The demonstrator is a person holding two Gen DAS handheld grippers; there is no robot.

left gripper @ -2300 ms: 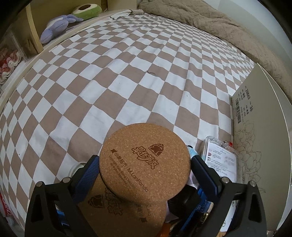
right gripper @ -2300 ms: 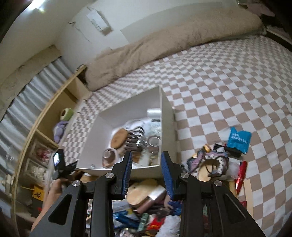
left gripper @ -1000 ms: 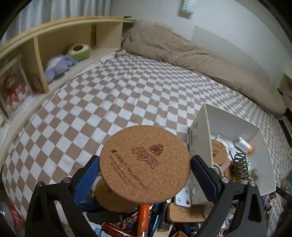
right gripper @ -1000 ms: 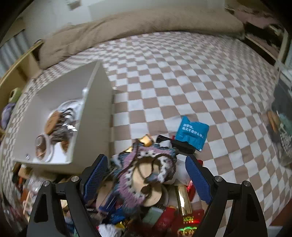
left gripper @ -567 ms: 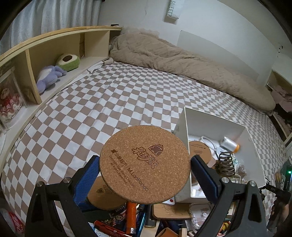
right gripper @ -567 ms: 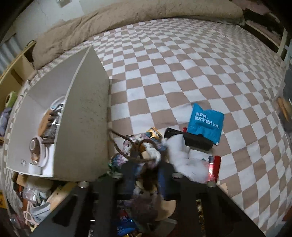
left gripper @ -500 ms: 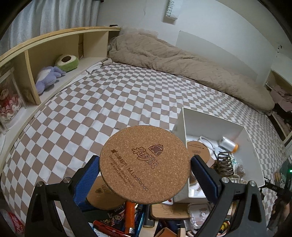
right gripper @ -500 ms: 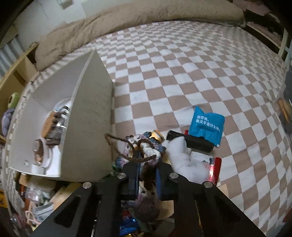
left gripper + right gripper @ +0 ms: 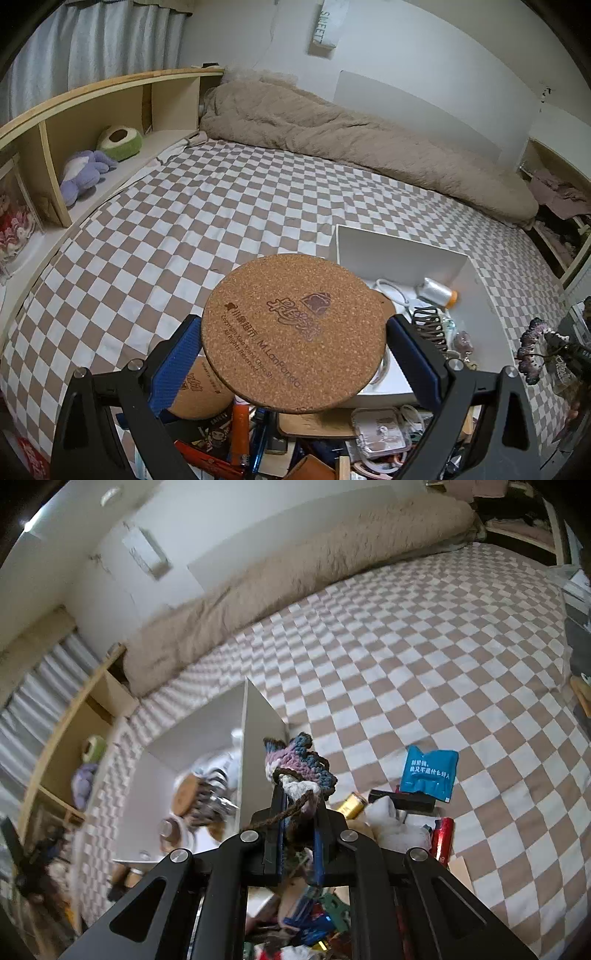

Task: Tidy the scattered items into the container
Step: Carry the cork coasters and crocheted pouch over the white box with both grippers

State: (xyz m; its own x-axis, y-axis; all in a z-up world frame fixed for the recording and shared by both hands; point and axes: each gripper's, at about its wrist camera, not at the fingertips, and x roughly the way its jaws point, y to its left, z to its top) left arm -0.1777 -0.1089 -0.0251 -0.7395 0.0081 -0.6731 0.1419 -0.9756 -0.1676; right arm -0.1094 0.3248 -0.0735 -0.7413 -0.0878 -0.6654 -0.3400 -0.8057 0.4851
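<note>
Left wrist: left gripper (image 9: 295, 343) clamps cork coaster (image 9: 293, 338) | right gripper (image 9: 298, 794) pinches crochet piece (image 9: 299, 766)

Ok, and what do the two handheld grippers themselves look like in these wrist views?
Both look alike. The left gripper has black angular arms with triangular cut-outs, round silver screws at the pivots, and textured blue pads on its fingers. The right gripper shows the same black frame, silver screws and blue pads. No cables, markings, hands or sleeves are visible.
</note>
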